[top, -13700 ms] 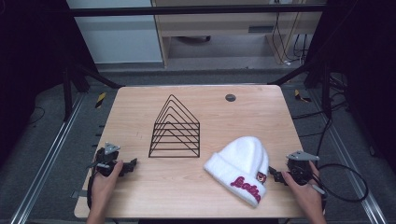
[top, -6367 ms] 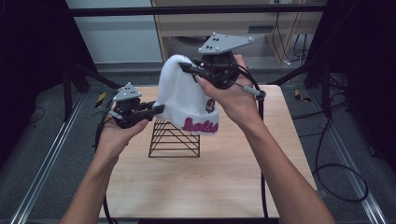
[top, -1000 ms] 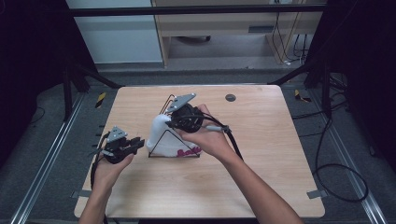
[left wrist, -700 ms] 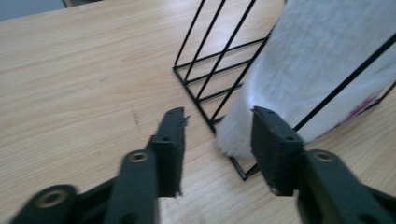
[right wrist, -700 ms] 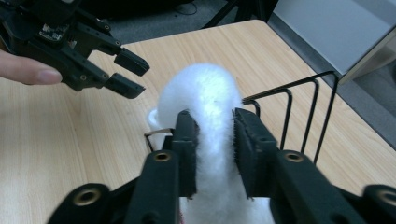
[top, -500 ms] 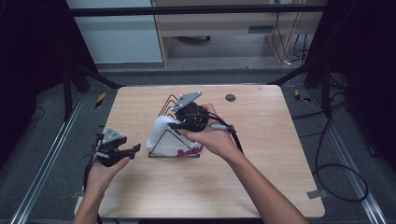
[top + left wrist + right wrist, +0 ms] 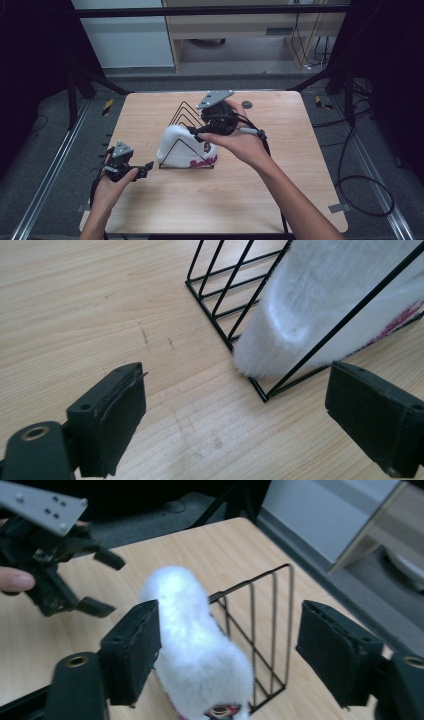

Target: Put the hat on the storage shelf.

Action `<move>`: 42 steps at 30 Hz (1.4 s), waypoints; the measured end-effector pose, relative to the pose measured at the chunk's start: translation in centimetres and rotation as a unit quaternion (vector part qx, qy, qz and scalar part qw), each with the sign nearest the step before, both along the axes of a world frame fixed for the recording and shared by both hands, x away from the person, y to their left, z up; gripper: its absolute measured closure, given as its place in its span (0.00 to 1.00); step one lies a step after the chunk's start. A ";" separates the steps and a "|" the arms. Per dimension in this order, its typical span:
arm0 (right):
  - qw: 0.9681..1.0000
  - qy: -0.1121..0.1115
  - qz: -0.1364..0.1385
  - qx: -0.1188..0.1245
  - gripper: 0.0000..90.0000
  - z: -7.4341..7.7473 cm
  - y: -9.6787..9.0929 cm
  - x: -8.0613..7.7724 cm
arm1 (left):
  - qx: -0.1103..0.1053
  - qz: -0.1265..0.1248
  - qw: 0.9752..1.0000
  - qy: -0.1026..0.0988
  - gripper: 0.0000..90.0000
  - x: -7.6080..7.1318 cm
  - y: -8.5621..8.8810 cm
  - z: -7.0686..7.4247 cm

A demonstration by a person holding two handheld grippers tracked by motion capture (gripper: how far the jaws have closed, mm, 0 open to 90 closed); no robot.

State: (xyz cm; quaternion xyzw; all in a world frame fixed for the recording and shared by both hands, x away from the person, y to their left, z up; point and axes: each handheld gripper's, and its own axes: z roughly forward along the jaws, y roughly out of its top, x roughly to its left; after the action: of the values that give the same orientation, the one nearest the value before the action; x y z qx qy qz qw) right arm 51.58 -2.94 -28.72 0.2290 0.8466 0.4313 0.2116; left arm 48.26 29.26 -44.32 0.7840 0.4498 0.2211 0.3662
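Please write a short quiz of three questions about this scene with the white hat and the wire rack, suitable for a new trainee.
1. True or false: the white hat lies flat on the bare table, apart from the wire rack.
2. Which gripper is above the hat? A) left gripper B) right gripper
3. In the left gripper view, what lies between that gripper's jaws?

Key
1. False: the hat sits in the rack, between its wires.
2. B: the right gripper is over the hat, jaws open after just opening; the left is beside the rack, low over the table.
3. Nothing held: bare table, with the rack's corner and the hat beyond the open jaws.
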 end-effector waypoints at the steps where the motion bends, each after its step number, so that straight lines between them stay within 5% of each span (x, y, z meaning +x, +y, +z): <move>1: 1.000 -0.002 -0.005 0.003 0.23 0.2 -0.3 0.0 | -0.001 -0.002 1.000 -0.001 0.08 -0.1 0.2 -0.2; 9: 0.999 -0.016 -0.039 0.022 0.10 1.6 -3.1 -0.3 | 0.000 0.003 1.000 0.001 0.07 -0.6 1.0 -0.8; 18: 0.997 -0.028 -0.060 0.030 0.08 1.7 -6.7 -1.3 | 0.008 0.009 1.000 0.005 0.07 -0.8 1.4 -1.6; 31: 0.994 -0.015 -0.094 0.045 0.07 -0.7 -12.6 -3.1 | 0.025 0.016 0.999 0.017 0.07 -1.2 1.8 -3.1; 42: 0.989 0.005 -0.139 0.059 0.10 -4.9 -17.5 -4.2 | 0.038 0.010 0.999 0.026 0.06 -1.4 1.6 -4.0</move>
State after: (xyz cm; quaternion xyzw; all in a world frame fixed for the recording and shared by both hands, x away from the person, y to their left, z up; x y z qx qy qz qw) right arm 47.42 -20.42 -33.60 0.3588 0.7807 0.4458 0.2511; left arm 46.82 30.87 -48.37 0.7979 0.4586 0.2214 0.3225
